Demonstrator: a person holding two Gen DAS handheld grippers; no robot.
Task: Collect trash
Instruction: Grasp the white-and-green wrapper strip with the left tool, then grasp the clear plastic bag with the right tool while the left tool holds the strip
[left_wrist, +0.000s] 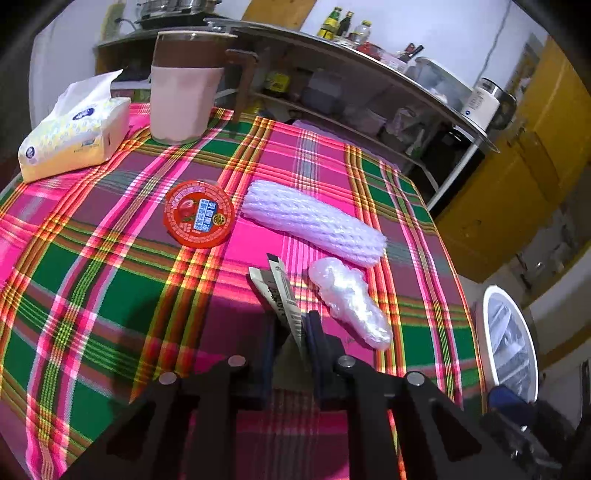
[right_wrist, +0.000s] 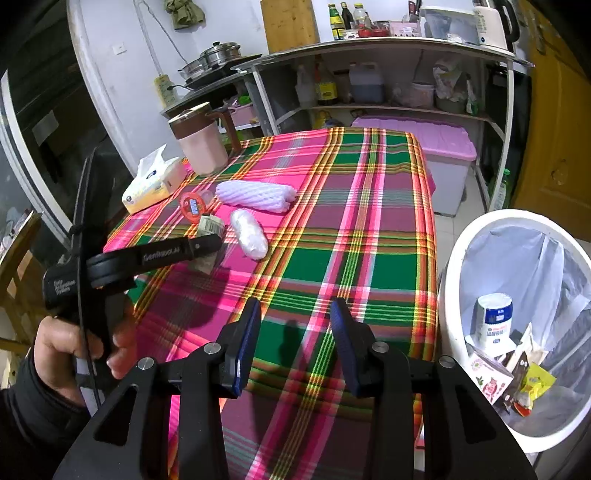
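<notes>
my left tool (left_wrist: 291, 325) is pinching a flat printed wrapper (left_wrist: 281, 295) by its lower edge, the strip standing up between the pads just over the table (left_wrist: 110, 295). it looks light and stiff like thin card, so a grip low on the flat faces should keep it from twisting. ahead of the tool lie a soft crinkled plastic wad (left_wrist: 349, 302), a foam net sleeve (left_wrist: 314, 221) and a red lid (left_wrist: 198, 213). my right tool (right_wrist: 293, 339) hangs spread and empty, the bin (right_wrist: 458, 258) off to its right.
</notes>
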